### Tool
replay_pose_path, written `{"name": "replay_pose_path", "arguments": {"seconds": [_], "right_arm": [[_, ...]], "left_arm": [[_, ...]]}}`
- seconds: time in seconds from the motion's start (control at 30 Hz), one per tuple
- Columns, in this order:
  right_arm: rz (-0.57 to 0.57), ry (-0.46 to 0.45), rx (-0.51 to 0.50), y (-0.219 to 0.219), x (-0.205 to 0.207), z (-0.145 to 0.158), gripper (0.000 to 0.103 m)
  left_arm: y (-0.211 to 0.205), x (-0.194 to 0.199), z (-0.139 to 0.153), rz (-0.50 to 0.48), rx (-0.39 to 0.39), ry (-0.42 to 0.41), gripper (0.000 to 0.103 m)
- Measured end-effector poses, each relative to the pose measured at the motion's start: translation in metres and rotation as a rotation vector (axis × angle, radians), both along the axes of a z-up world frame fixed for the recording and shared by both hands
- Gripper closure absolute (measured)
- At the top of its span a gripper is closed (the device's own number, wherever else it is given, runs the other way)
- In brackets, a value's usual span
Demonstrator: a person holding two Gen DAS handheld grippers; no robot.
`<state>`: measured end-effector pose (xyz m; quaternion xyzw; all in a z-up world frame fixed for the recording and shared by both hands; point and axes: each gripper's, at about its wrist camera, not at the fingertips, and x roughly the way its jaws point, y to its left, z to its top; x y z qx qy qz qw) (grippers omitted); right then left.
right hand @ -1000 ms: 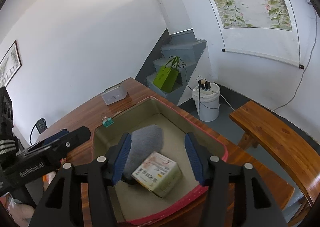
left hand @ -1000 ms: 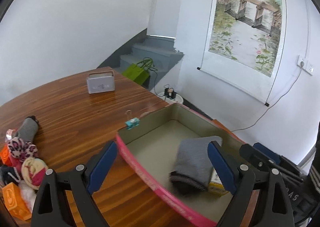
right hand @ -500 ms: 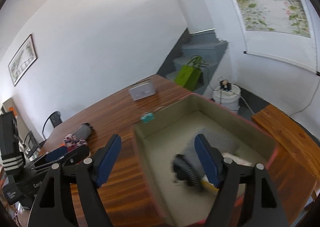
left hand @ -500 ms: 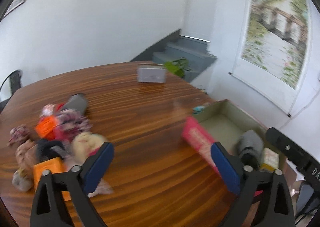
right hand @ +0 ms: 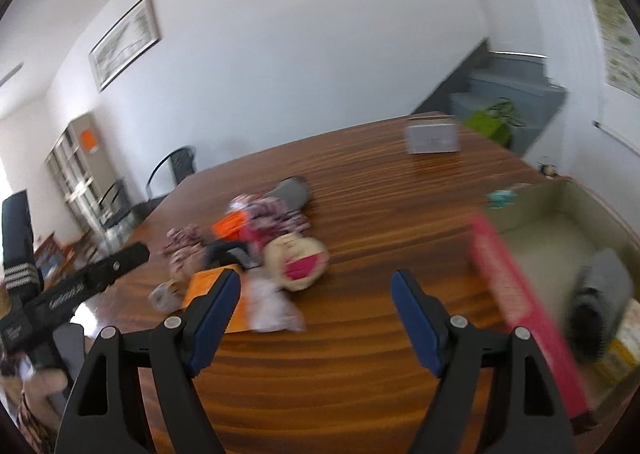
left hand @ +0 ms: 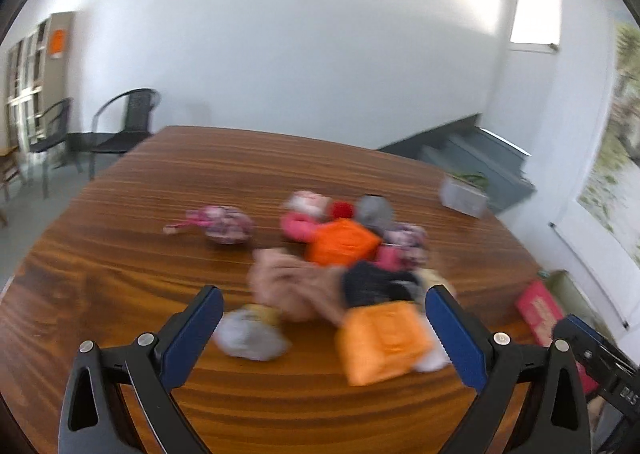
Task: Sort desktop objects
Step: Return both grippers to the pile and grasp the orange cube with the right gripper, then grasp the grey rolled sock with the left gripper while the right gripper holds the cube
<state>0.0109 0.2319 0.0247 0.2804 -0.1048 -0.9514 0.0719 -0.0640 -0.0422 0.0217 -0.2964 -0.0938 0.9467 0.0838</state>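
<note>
A blurred pile of rolled socks and small boxes (left hand: 340,266) lies on the wooden table (left hand: 120,254). It holds orange boxes (left hand: 382,338), a tan sock roll (left hand: 292,286) and a grey one (left hand: 250,336). My left gripper (left hand: 324,326) is open and empty just short of the pile. In the right wrist view the pile (right hand: 256,246) sits left of centre, and the pink-rimmed box (right hand: 520,314) at the right holds a grey sock roll (right hand: 600,298) and a small carton (right hand: 622,346). My right gripper (right hand: 316,308) is open and empty above bare table between pile and box.
A small grey tin (right hand: 432,138) stands at the table's far side. A teal binder clip (right hand: 502,196) lies by the box's far corner. Black chairs (left hand: 116,126) stand beyond the table's left end. The left gripper's body (right hand: 80,286) shows at the right view's left edge.
Both grippers have swung left, away from the box toward the pile. The grey sock roll now lies in the box. Both stay open.
</note>
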Motion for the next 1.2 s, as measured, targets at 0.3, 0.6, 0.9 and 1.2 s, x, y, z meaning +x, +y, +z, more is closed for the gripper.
{"name": "replay_pose_path", "arguments": {"seconds": [0.3, 0.6, 0.9, 1.2], "right_arm": [[0.134, -0.076, 0.069, -0.071, -0.034, -0.016, 0.022], [0.189, -0.115, 0.150, -0.114, -0.069, -0.037, 0.022], [0.213, -0.169, 0.211, -0.128, -0.085, -0.066, 0.034], [0.217, -0.169, 0.169, -0.114, -0.076, -0.057, 0.046]], "left_arm": [[-0.053, -0.012, -0.029, 0.078, -0.027, -0.078, 0.001], [-0.073, -0.013, -0.033, 0.118, 0.023, -0.099, 0.001], [-0.067, -0.014, -0.036, 0.081, 0.009, -0.134, 0.001], [-0.043, -0.014, -0.041, -0.005, -0.040, -0.114, 0.001]]}}
